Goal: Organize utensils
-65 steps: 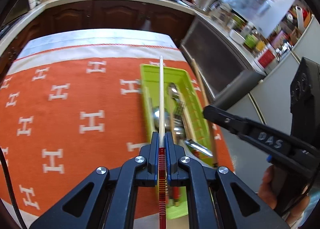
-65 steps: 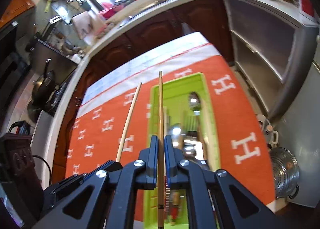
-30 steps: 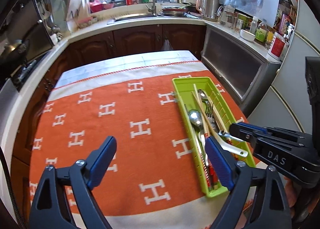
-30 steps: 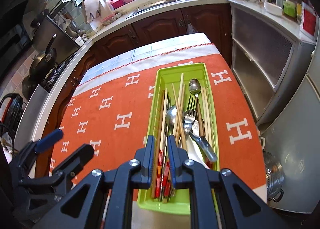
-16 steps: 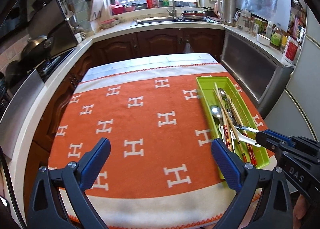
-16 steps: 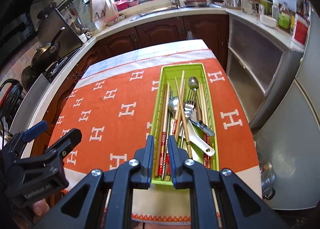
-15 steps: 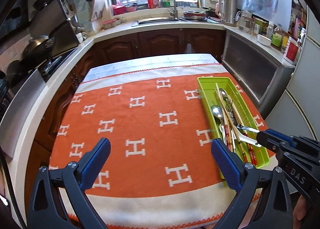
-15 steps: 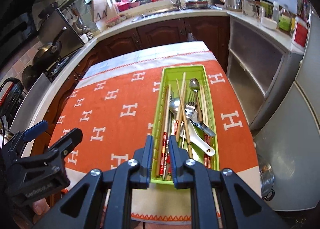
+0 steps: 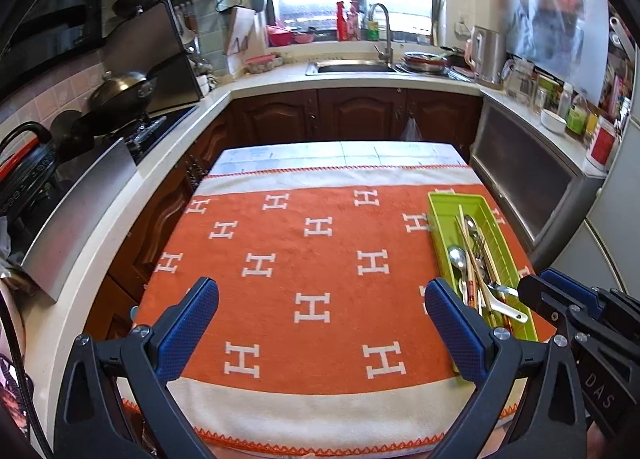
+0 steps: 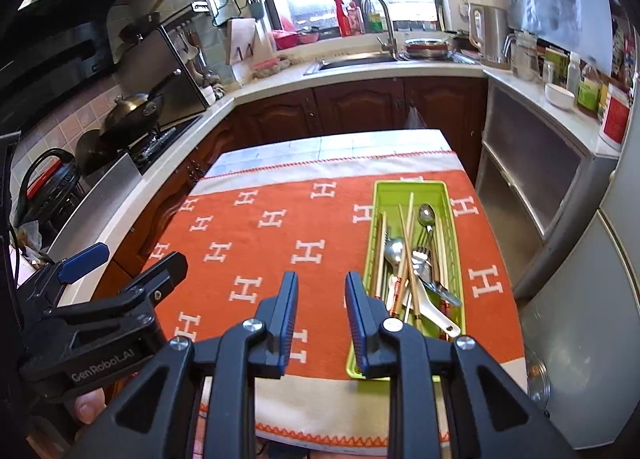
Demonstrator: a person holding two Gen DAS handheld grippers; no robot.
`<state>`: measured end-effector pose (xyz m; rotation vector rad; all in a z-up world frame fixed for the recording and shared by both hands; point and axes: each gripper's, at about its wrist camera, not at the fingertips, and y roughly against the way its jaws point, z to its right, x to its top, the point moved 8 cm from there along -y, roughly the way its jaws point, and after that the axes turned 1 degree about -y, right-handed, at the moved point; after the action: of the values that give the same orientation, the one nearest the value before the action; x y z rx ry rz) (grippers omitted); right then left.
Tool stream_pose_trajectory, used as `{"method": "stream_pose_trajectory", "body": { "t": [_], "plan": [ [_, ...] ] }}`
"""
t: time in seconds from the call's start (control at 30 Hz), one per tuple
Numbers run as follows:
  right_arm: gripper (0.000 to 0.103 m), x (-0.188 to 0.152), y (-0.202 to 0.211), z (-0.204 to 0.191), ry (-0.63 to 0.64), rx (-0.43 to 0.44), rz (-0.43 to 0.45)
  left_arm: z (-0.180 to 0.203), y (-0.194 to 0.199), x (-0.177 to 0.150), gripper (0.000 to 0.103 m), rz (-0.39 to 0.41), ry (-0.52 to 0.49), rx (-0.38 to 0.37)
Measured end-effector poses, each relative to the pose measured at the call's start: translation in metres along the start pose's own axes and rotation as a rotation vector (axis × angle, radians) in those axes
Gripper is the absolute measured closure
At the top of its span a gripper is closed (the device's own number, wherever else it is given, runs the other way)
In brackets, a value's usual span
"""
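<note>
Both grippers hung empty over the near edge of the tabletop, the utensils lying in the green tray.

The left gripper (image 9: 322, 301) had its jaws spread wide with nothing between them; the right gripper (image 10: 322, 301) had its jaws parted only a little and also held nothing. Beneath them lay the orange cloth (image 9: 320, 259) on the tabletop (image 9: 340, 151). The green tray (image 10: 450, 199) sat along the cloth's right side. The right wrist view looked down into it, showing chopsticks (image 10: 407, 235), a spoon (image 10: 426, 215), a fork (image 10: 420, 255) and a white ladle-like spoon (image 10: 434, 313) lying crossed together; the left wrist view showed the tray (image 9: 490, 209) obliquely, partly behind its own right finger. Farther off stood the sink (image 9: 352, 66).
</note>
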<state>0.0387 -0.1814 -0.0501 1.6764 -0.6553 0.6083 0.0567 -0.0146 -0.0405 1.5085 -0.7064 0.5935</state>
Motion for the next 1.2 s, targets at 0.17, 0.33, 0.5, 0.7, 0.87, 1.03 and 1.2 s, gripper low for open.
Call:
{"method": "stream_pose_trajectory", "body": {
  "t": [0.17,0.33,0.5,0.7,0.87,1.03,1.2],
  "plan": [
    [0.079,0.002,0.0,-0.011,0.023,-0.005,0.017,-0.007,0.0,-0.001,0.001,-0.004,0.026,0.007],
    [0.079,0.001,-0.006,-0.017,0.025,-0.001,0.001,-0.014,-0.006,-0.005,0.001,-0.02,0.042,0.011],
    [0.079,-0.001,-0.011,-0.024,0.031,0.004,-0.009,-0.02,-0.01,-0.008,0.001,-0.023,0.049,0.016],
    [0.078,-0.006,-0.017,-0.032,0.034,0.014,-0.034,-0.024,-0.014,-0.011,0.001,-0.03,0.048,0.019],
    [0.078,-0.006,-0.019,-0.034,0.035,0.01,-0.037,-0.026,-0.017,-0.013,0.001,-0.036,0.053,0.014],
    [0.078,-0.007,-0.02,-0.034,0.032,0.005,-0.038,-0.026,-0.02,-0.016,0.001,-0.044,0.055,0.009],
    [0.078,-0.007,-0.021,-0.033,0.031,0.001,-0.04,-0.027,-0.021,-0.016,0.001,-0.043,0.056,0.01]
  ]
}}
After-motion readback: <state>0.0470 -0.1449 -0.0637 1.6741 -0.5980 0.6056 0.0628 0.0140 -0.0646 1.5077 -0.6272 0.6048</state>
